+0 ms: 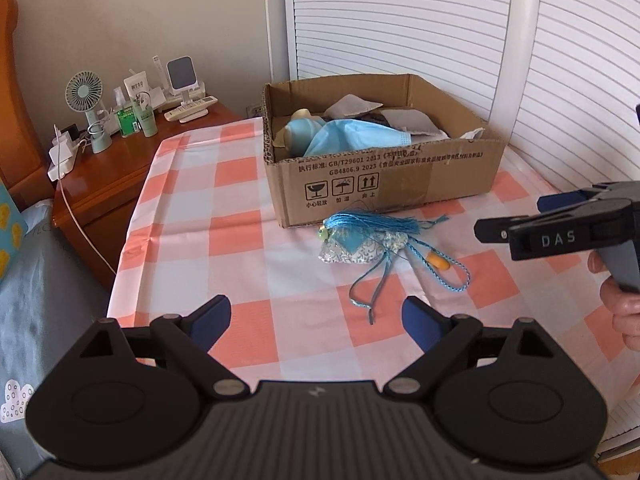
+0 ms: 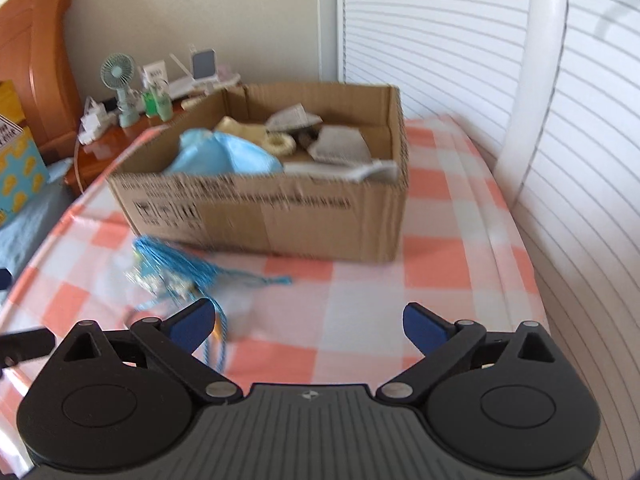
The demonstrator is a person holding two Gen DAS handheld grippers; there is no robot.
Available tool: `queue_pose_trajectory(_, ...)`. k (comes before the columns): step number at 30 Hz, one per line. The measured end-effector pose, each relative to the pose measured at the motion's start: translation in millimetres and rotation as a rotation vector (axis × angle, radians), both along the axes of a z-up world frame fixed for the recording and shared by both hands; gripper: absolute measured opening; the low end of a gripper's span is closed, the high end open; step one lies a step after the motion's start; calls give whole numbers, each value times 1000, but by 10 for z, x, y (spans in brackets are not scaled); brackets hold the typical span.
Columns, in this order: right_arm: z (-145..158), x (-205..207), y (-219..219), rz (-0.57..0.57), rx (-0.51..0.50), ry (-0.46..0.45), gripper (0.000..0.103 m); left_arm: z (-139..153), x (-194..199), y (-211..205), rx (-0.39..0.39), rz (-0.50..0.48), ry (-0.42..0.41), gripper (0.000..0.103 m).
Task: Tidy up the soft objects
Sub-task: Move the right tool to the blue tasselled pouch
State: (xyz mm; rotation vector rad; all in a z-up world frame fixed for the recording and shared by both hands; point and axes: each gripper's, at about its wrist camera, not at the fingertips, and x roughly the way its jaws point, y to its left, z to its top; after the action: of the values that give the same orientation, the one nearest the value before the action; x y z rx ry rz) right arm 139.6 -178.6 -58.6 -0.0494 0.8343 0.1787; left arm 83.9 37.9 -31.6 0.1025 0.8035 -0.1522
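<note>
Your left gripper [image 1: 318, 322] hangs with jaws wide and nothing between them, low in its frame above the checked tablecloth [image 1: 192, 216]. The blue tasselled sachet [image 1: 360, 246] lies mid-frame, just before the cardboard box [image 1: 384, 184] holding a blue face mask [image 1: 352, 136]. Your right gripper [image 2: 308, 328] is equally wide and empty, the sachet left of its fingers.
</note>
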Motion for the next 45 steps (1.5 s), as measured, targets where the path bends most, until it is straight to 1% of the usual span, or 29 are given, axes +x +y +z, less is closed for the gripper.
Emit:
queue_pose_trajectory(2,-86,-38,-21,-14,-20,16,102,-37,18,-15,-3,-7,8,92)
queue_pose_trajectory(6,-208,-123,-33,-4,-47,44,102,-110,100,-44,-17,-13,30,92)
queue_pose_trajectory(10,-288,-218,-3,45,-79,59,102,-177,205,-89,-18,-26,44,92)
queue_pose_trajectory(14,-329,-295,71,87,-129,41,102,-257,321,-130,-14,-28,67,92)
queue_pose_trajectory(18,-328,-302,109,135,-107,48,102,-346,417,-151,-27,-33,89,92)
queue_pose_trajectory(23,-343,-287,179,198,-68,58,103,-415,507,-187,-23,-35,105,92)
queue_pose_trajectory(25,-353,-282,250,237,-71,55,103,-425,523,-183,-22,-31,107,92)
queue_pose_trajectory(29,-358,-213,383,308,-75,54,103,-418,516,-95,-18,6,103,92)
queue_pose_trajectory(31,-346,-139,428,336,-75,63,103,-412,505,-18,-28,35,105,92)
queue_pose_trajectory(35,-285,32,491,375,-45,86,103,-394,478,127,-53,80,101,92)
queue_pose_trajectory(37,-243,82,564,395,-68,53,103,-395,475,159,-60,83,103,92)
queue_pose_trajectory(40,-215,153,700,446,-117,22,103,-447,505,160,-44,70,127,92)
queue_pose_trajectory(43,-220,230,808,470,-160,1,103,-513,548,202,-29,99,154,92)
queue_pose_trajectory(45,-207,289,833,482,-150,4,102,-533,563,255,-23,105,168,92)
